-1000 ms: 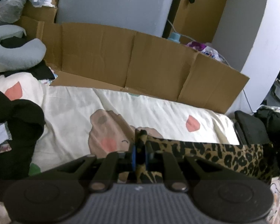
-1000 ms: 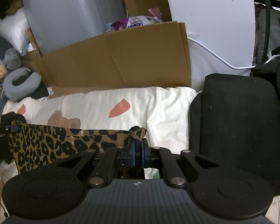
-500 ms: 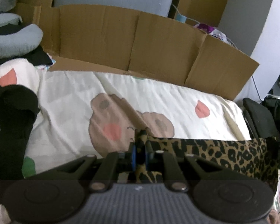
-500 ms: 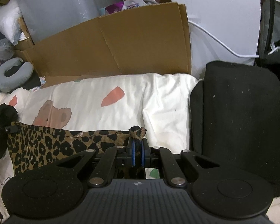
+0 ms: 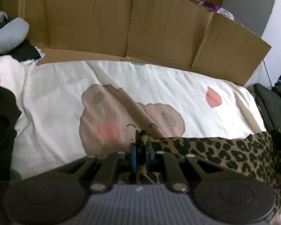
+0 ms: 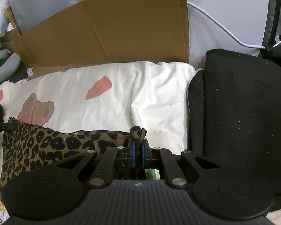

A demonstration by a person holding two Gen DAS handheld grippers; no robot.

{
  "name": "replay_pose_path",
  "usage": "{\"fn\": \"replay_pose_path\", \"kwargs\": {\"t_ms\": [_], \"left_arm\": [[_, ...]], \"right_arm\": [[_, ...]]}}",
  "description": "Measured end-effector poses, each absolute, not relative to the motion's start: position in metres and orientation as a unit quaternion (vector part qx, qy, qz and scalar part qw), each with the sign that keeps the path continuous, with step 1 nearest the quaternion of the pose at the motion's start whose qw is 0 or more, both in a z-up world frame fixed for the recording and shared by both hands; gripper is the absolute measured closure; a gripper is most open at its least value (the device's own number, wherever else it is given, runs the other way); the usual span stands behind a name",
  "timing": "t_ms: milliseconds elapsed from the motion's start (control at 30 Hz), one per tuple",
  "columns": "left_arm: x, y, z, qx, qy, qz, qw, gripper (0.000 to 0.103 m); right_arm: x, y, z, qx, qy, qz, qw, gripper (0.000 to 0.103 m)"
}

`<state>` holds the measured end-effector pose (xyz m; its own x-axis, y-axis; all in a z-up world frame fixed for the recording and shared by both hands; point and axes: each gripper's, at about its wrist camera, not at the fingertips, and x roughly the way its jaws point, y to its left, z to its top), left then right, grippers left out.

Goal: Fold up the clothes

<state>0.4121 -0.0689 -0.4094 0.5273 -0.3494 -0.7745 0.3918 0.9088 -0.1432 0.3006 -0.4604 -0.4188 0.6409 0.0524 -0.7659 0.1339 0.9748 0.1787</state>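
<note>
Both claws clamped on leopard-print garment (image 5: 224, 150): L claw (image 5: 141, 151) & R claw (image 6: 138, 150) hold its top edge stretched over bed (image 5: 159, 86). Prob mid-fold; next needs even lowering.

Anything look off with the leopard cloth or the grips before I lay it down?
Nothing stands out. The left gripper and right gripper each pinch a corner of the leopard-print garment, which spans between them above the white bedsheet.
</note>
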Motion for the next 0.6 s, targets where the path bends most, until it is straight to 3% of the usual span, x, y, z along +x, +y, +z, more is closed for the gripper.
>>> {"fn": "replay_pose_path", "kwargs": {"t_ms": [333, 533, 600], "left_arm": [[0.421, -0.081, -0.44, 0.054, 0.466, -0.21, 0.858, 0.091], [0.414, -0.077, -0.413, 0.051, 0.448, -0.19, 0.872, 0.078], [0.408, -0.078, -0.4, 0.036, 0.437, -0.198, 0.877, 0.067]], "right_arm": [[0.321, -0.458, -0.454, 0.115, 0.467, -0.016, 0.876, 0.096], [0.313, -0.468, -0.435, 0.146, 0.454, -0.038, 0.878, 0.087], [0.309, -0.462, -0.427, 0.141, 0.442, -0.033, 0.885, 0.087]]}}
